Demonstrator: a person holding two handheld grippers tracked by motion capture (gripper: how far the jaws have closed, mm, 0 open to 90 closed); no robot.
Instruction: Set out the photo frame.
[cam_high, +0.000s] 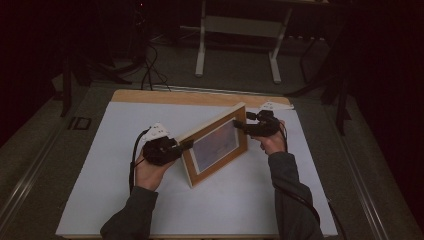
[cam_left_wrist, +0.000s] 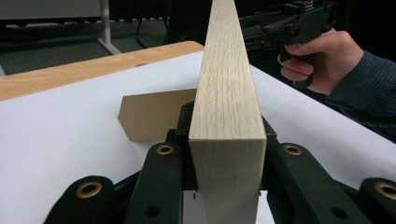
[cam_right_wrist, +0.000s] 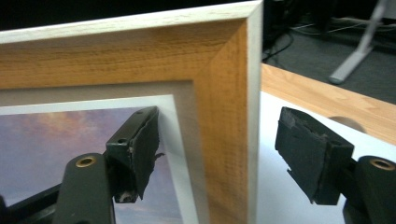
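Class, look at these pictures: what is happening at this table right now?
A person stands a wooden picture frame upright on the white table. The left gripper is clamped on one side edge of the frame. The right gripper is at the opposite upper corner with its jaws apart, one on either side of the frame and not pressing it. A brown stand flap shows behind the frame.
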